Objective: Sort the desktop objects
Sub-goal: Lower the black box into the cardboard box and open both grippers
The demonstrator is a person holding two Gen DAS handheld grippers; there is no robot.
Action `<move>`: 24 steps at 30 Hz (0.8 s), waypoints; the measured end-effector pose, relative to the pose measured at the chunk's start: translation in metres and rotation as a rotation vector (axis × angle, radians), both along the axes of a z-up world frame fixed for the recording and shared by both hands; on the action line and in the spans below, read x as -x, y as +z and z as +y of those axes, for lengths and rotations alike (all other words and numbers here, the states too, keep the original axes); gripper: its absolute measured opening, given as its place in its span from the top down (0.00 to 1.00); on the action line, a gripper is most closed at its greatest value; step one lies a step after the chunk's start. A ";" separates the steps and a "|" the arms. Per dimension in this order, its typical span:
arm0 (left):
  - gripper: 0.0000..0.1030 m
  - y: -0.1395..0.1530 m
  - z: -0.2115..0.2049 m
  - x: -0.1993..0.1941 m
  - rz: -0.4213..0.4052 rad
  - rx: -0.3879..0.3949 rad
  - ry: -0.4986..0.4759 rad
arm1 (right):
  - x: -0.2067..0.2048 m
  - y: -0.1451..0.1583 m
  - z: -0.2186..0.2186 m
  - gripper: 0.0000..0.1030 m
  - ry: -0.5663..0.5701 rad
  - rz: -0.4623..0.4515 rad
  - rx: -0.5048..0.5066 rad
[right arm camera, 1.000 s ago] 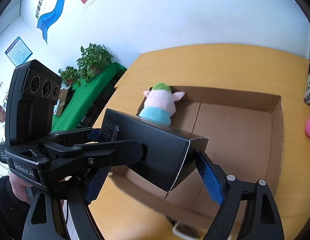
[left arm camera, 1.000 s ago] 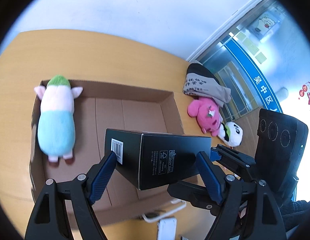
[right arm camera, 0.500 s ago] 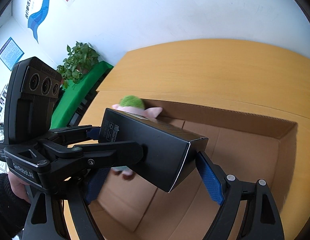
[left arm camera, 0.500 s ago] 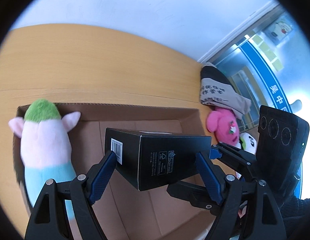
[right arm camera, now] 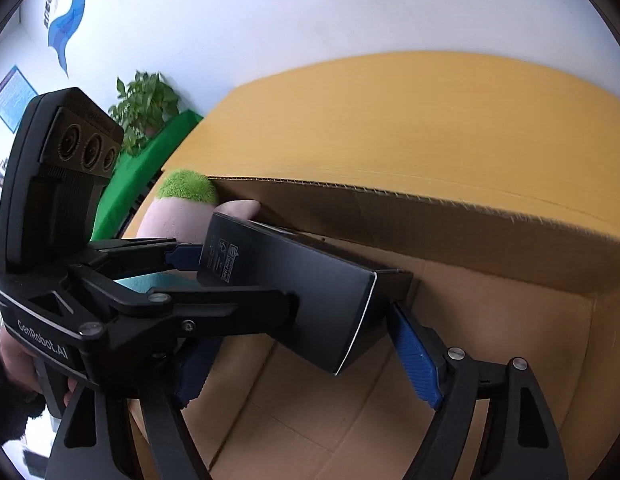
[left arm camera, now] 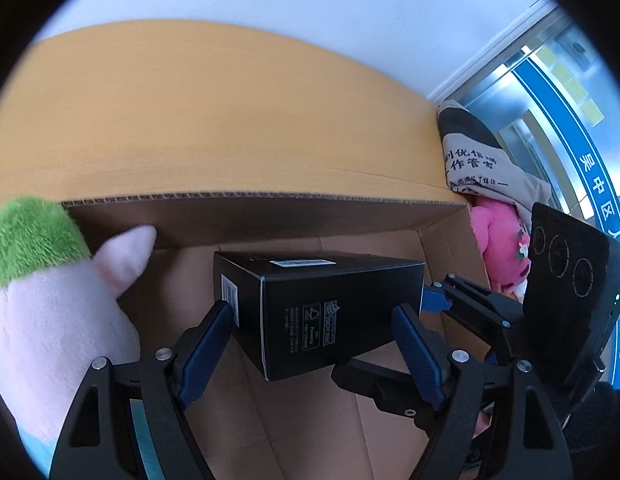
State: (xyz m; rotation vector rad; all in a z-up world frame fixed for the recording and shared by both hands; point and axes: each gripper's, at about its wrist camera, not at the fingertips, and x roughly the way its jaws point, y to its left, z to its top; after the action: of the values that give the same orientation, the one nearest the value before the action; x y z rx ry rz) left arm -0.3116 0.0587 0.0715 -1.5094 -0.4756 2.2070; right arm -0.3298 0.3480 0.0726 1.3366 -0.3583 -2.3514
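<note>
The black carton [left arm camera: 321,312] hangs inside the open cardboard box [left arm camera: 270,216], carried between both tools. The left gripper [left arm camera: 313,344] has its blue pads spread wide and pressed on the carton's two end faces. The right gripper [right arm camera: 310,356] straddles the same carton from the other side; its jaws are closing, and its right blue pad [right arm camera: 413,356] sits at the carton's lower corner, while whether the other pad presses on it cannot be told. A green-topped pink plush [left arm camera: 50,292] lies in the box just left of the carton. A pink plush toy [left arm camera: 501,248] sits outside the box wall, on the wooden table [left arm camera: 214,112]
</note>
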 end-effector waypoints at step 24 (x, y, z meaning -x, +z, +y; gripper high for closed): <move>0.22 0.031 0.000 -0.056 0.028 0.161 0.051 | -0.057 -0.031 0.043 0.12 -0.114 -0.251 0.013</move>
State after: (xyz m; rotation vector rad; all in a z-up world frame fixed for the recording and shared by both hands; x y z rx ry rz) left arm -0.2560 0.0589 0.1026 -1.5604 -0.3381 2.3521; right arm -0.2726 0.3909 0.0414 1.6494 -0.5358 -2.2687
